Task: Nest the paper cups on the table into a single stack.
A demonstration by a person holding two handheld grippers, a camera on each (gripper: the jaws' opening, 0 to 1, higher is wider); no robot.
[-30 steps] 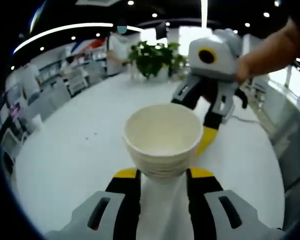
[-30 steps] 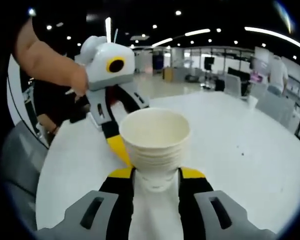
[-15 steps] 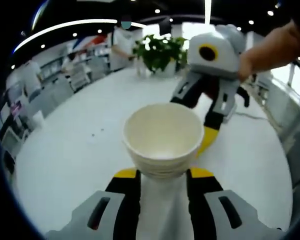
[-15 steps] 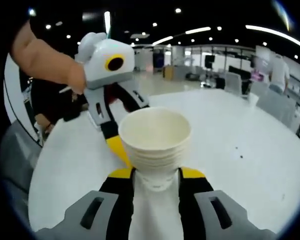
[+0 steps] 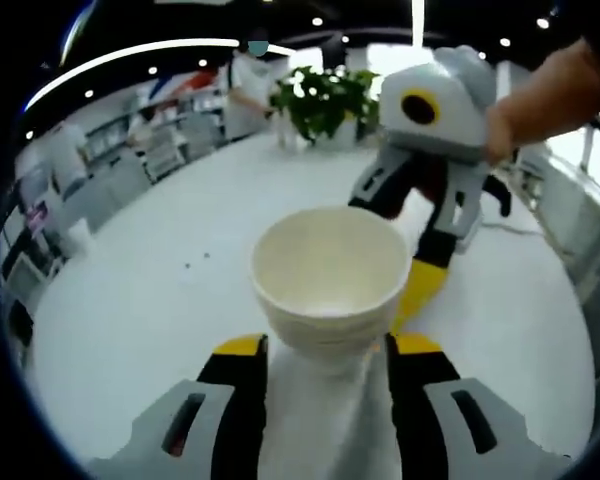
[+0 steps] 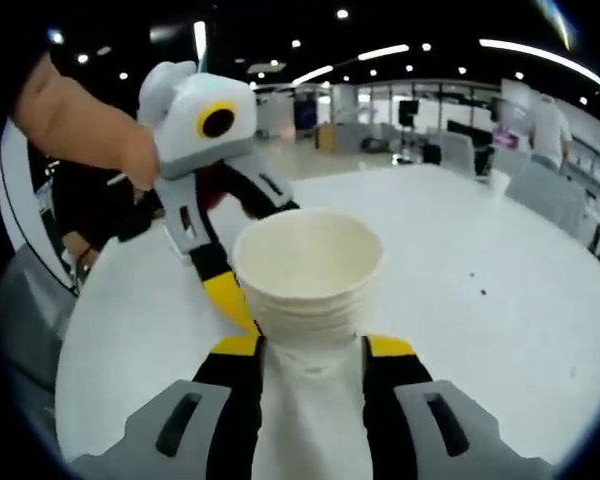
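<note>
Since a second ago little has changed: the stack (image 5: 330,285) sits where it was between the two tools, and both tools have stayed around it, the cameras only drifting a touch.

In the left gripper view the left tool (image 5: 326,350) has its yellow-tipped jaws on either side of the stack's base, spread apart with bare white worktop (image 5: 150,300) showing between each jaw and the cups; it stands open and grips nothing. The right tool (image 5: 420,285) reaches in from the far right, one yellow tip lying just beside the stack's wall, a hand (image 5: 540,100) holding its grey body.

In the right gripper view the stack (image 6: 308,275) again stands upright on the worktop (image 6: 480,300), several rims showing one below another. The right tool (image 6: 313,350) flanks its foot, jaws parted and not pinching. The left tool (image 6: 230,300) comes in from the left, a hand (image 6: 85,130) behind it.

A potted plant (image 5: 325,100) stands at the worktop's far edge.
</note>
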